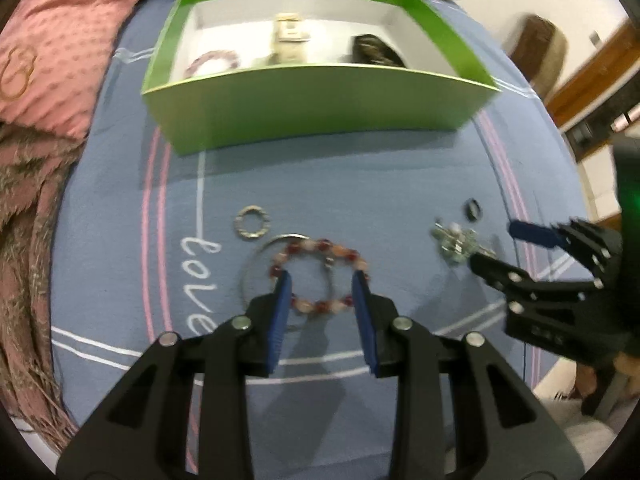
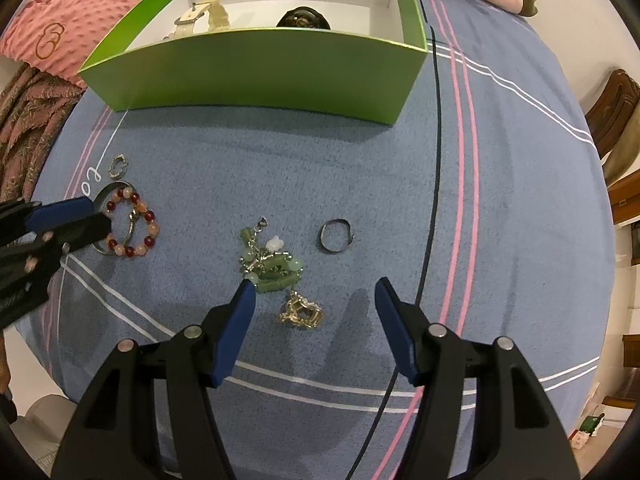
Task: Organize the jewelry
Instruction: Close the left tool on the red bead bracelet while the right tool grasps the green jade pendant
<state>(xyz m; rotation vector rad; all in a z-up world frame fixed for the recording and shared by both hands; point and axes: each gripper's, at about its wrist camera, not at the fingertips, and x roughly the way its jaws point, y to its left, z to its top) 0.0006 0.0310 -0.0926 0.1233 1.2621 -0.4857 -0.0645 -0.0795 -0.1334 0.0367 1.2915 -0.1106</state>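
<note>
Red and pale pink beads make up the bracelet (image 1: pixel 320 276) that lies on the blue bed cover (image 1: pixel 344 184) low in the middle of the left wrist view, on top of a thin metal bangle (image 1: pixel 256 264). The left gripper (image 1: pixel 322 288) stands over it with its blue pads partly closed around the beaded ring; whether they press on the beads or only flank them I cannot tell, and the view is blurred. The bracelet looks light and floppy, beads on a cord, so it will likely sag and swing when lifted; a hold across one side of the loop, pinching the beads rather than the hollow middle, seems safest, and the smooth bangle under it may slide or come along. The right gripper (image 2: pixel 314 294) has its jaws wide apart with nothing between them, above a tangle of green stones and chain (image 2: pixel 270 266) and a small gold piece (image 2: pixel 300 312) at the centre of the right wrist view; a dark ring (image 2: pixel 336 236) lies just right of the tangle and a small twisted ring (image 2: pixel 117 167) at the left edge. The green box (image 2: pixel 256 68) fills the upper part of both views. Its near wall hides much of the inside: a pale watch strap (image 2: pixel 200 16), a dark round thing (image 2: pixel 304 18) and part of a purple bracelet (image 1: pixel 214 60) show, nothing more.
</note>
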